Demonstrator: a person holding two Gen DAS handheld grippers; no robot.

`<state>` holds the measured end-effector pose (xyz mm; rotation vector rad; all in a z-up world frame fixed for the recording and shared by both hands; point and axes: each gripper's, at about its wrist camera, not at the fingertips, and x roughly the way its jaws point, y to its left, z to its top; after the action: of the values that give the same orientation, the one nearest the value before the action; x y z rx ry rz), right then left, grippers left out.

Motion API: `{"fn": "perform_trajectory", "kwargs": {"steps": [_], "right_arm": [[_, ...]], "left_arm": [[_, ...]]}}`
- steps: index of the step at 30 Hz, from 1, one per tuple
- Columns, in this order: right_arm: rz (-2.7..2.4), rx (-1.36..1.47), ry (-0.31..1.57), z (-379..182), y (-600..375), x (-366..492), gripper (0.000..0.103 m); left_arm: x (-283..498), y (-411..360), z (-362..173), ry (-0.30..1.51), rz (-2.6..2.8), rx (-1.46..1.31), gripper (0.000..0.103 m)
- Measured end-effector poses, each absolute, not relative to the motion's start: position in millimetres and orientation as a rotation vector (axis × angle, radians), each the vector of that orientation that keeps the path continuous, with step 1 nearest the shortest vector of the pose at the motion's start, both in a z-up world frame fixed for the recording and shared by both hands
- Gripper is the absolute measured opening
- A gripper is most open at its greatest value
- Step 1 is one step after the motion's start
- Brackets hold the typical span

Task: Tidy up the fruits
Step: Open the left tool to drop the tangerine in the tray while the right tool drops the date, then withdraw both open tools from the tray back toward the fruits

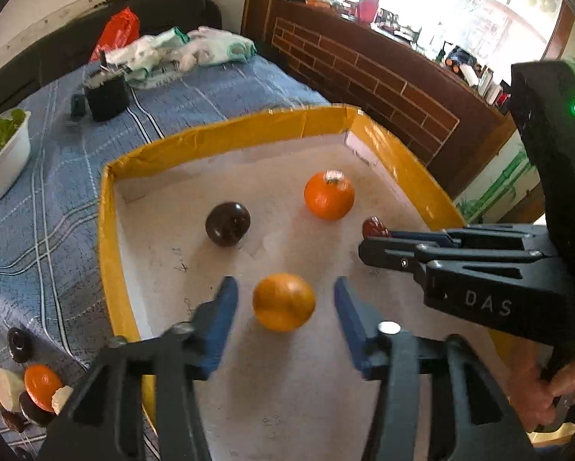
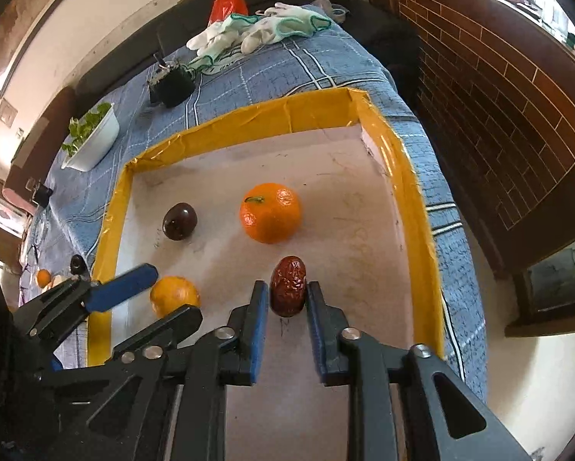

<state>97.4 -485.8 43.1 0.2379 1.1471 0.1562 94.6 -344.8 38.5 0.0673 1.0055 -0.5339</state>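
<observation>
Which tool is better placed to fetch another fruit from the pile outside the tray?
Left, probably. The left tool is open near the yellow-rimmed tray's left wall, and the sliced fruit pile lies beyond it.

Two oranges (image 1: 329,196), plum (image 1: 227,224), upright date (image 2: 288,286) inside tray (image 2: 226,136).

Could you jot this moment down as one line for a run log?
left tongs: open around small orange | right tongs: open around red date | tray: also tangerine, dark plum
</observation>
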Motion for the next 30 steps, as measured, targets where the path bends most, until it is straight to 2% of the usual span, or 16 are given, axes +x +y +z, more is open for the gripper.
{"fn": "perform_trajectory", "kwargs": {"steps": [5,18,30], "right_arm": [[0.151,0.245,1.116,54.0,-486.2,86.3,0.044],[0.15,0.326,1.039,88.8,-483.5,39.3,0.048],[0.202,0.337,1.01,107.9,-421.7,9.0,0.049]], "left_arm": [[89.3,-346.6,44.9,0.992,-0.544,0.073,0.054],[49.6,-324.7,72.3,0.934,-0.572,0.067,0.055],[-7.1,-260.8,96.4,0.861,-0.536,0.045,0.055]]}}
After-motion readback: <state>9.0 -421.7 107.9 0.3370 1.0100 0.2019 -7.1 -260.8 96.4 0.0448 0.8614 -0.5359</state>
